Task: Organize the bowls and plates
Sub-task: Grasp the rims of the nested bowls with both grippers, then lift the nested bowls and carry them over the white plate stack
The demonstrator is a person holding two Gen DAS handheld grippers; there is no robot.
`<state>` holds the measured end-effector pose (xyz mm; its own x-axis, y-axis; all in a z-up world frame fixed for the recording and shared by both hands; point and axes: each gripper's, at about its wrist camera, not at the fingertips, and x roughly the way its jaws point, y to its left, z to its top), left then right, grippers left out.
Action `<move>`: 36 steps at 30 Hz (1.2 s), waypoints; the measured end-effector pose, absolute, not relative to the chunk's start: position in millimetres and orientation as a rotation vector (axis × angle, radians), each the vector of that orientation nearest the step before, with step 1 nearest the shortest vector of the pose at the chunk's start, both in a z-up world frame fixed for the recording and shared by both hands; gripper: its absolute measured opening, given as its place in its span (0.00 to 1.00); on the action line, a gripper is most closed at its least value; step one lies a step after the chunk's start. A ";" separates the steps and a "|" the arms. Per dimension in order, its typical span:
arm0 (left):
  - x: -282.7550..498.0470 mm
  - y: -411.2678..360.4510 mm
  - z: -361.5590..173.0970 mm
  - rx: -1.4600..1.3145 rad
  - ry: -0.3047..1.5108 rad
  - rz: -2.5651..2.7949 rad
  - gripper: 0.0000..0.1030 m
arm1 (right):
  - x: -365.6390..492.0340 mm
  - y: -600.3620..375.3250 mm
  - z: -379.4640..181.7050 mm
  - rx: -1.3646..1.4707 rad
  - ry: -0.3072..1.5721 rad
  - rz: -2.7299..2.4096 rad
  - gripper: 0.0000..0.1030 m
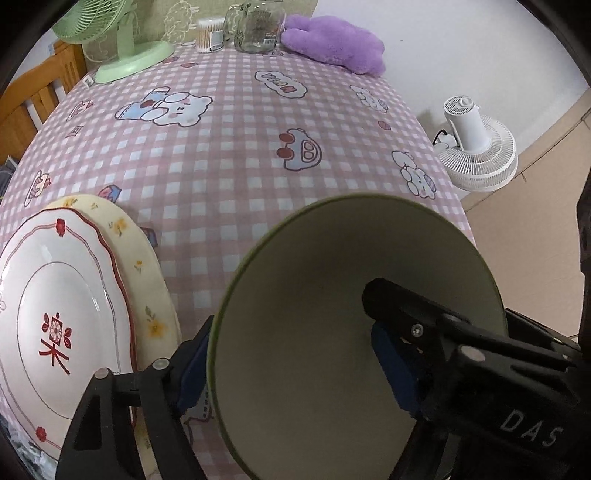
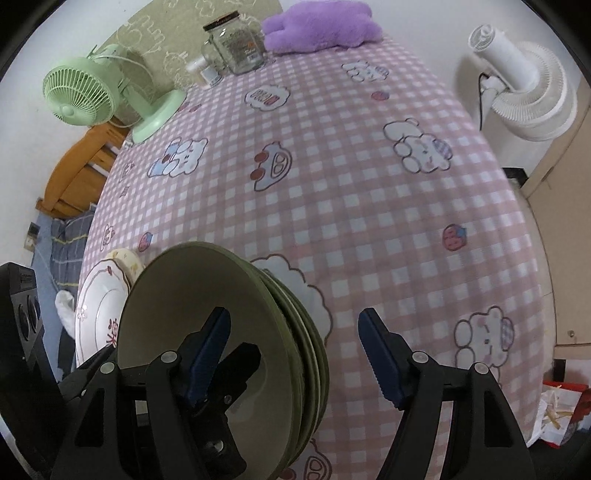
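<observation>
A stack of several nested olive-green bowls (image 2: pixel 310 332) stands on the pink checked tablecloth (image 1: pixel 229 177); its top bowl (image 1: pixel 314 295) fills the left wrist view. My left gripper (image 1: pixel 291 350) is open astride the bowl's left wall, one blue pad (image 1: pixel 192 369) just outside the rim and the other inside. My right gripper (image 2: pixel 295 332) is open astride the stack's right side, its left pad (image 2: pixel 207 350) in the bowl and its right pad clear of the rims. Left of the bowls, a white plate with red flowers (image 1: pixel 55 314) lies on a cream plate with yellow flowers (image 1: pixel 147 295).
At the table's far end stand a green desk fan (image 1: pixel 122 44), a tub of cotton swabs (image 1: pixel 210 35), a glass jar (image 1: pixel 258 26) and a purple plush (image 1: pixel 332 44). A white fan (image 1: pixel 476 147) stands beyond the right table edge. A wooden chair (image 1: pixel 37 92) is at the left.
</observation>
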<state>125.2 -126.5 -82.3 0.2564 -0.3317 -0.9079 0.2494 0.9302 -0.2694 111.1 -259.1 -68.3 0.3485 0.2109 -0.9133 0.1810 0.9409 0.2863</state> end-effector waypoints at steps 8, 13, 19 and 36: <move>127.4 -128.5 -84.4 -0.082 1.246 -0.423 0.70 | 115.2 -258.7 -75.0 0.392 1.233 0.046 0.65; 127.4 -130.5 -83.2 -0.063 1.237 -0.458 0.66 | 119.0 -250.7 -78.5 0.383 1.261 0.072 0.51; 128.0 -129.6 -83.6 -0.064 1.239 -0.463 0.66 | 120.6 -248.1 -78.2 0.362 1.269 0.054 0.51; 121.8 -139.7 -57.9 -0.087 1.223 -0.387 0.66 | 122.0 -257.2 -57.2 0.340 1.269 0.121 0.51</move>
